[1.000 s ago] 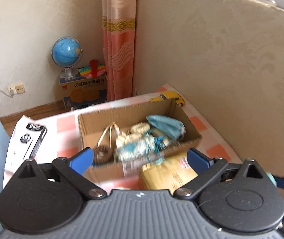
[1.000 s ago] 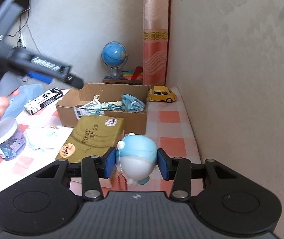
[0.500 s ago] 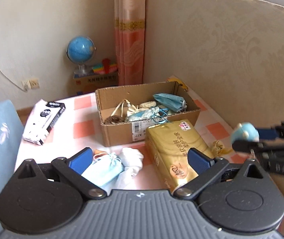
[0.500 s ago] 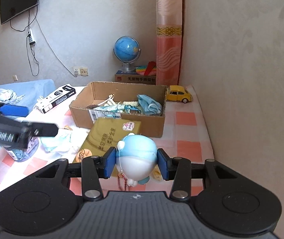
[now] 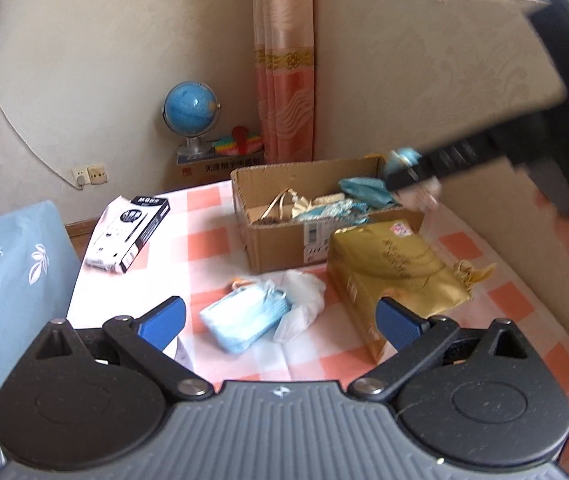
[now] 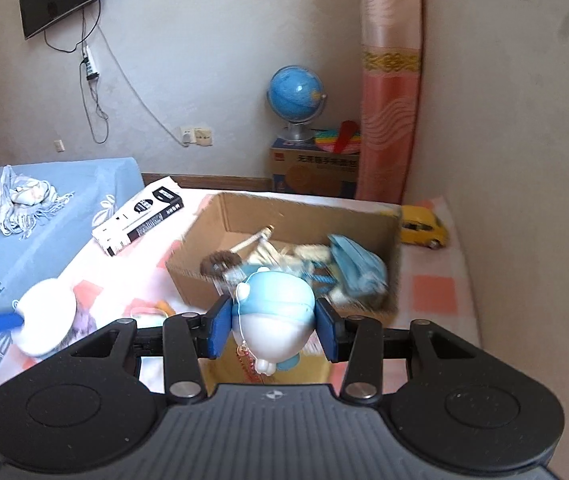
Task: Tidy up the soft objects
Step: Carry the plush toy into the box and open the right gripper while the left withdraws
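My right gripper (image 6: 272, 322) is shut on a round blue and white plush toy (image 6: 274, 308), its blue pads pressing both sides. The toy hangs over the near wall of the open cardboard box (image 6: 308, 210), which holds a blue face mask (image 6: 358, 266) and several other small soft items. In the left wrist view the same toy (image 5: 402, 157) hovers above the box's (image 5: 284, 236) far right corner. My left gripper (image 5: 282, 320) stands open and empty over the table. Below it lie a blue mask pack (image 5: 244, 320) and a white cloth (image 5: 302, 298).
A gold tissue pack (image 5: 396, 268) lies in front of the box. A black and white carton (image 5: 132, 232) sits to the left and a yellow toy car (image 6: 424, 228) by the right wall. A white-lidded jar (image 6: 46, 316) stands near left. A blue bed (image 6: 44, 216) borders the table.
My right gripper has carried the plush toy up and forward, from beside the gold pack to over the box. My left gripper has drawn back from the box toward the table's near side.
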Demonstrator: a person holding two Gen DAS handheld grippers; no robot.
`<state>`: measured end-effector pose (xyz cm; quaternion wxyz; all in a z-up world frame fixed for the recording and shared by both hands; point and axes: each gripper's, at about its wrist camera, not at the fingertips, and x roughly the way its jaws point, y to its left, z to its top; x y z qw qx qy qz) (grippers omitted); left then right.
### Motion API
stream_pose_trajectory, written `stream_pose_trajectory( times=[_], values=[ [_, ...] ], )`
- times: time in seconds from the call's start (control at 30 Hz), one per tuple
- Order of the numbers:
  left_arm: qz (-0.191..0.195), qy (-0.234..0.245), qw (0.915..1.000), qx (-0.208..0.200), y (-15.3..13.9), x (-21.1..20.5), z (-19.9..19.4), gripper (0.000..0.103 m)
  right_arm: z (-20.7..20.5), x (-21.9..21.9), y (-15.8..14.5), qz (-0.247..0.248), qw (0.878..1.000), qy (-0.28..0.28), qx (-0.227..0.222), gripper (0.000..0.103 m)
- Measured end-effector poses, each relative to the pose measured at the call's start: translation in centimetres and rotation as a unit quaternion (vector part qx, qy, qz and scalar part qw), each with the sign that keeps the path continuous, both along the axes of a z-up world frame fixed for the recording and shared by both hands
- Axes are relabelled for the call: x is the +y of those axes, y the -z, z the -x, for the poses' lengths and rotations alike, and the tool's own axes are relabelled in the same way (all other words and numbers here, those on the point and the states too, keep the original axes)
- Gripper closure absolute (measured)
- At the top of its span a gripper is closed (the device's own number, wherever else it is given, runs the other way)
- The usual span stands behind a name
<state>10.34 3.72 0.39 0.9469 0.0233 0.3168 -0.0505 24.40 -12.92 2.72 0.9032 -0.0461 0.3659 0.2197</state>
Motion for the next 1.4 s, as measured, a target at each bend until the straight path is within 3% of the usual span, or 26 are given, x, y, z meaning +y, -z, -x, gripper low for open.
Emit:
stream_pose_trajectory(
  times=[0.5,0.6,0.63,0.73,1.4],
  values=[
    [0.007,-0.038,0.9989,0.029,2.2,2.1,-0.2,0.002,-9.7,8.3,0.7,0.013,0.999,-0.043,0.013,0.052],
    [0.007,-0.043,0.9984,0.035,2.5,2.3,-0.2,0.002,-10.5,9.0,1.2,0.02,0.999,-0.033,0.013,0.026],
    [0.007,-0.043,0.9984,0.035,2.6,2.3,-0.2,0.002,-10.5,8.8,1.3,0.015,0.999,-0.028,0.008,0.013],
    [0.009,-0.042,0.9984,0.036,2.7,2.4,0.0,0.002,-9.9,7.9,1.3,0.001,1.0,-0.028,0.005,0.0],
    [0.019,-0.013,0.9994,0.026,1.8,0.8,1.8,0.002,-0.9,0.3,0.3,0.002,1.0,0.023,0.001,0.0]
  ],
)
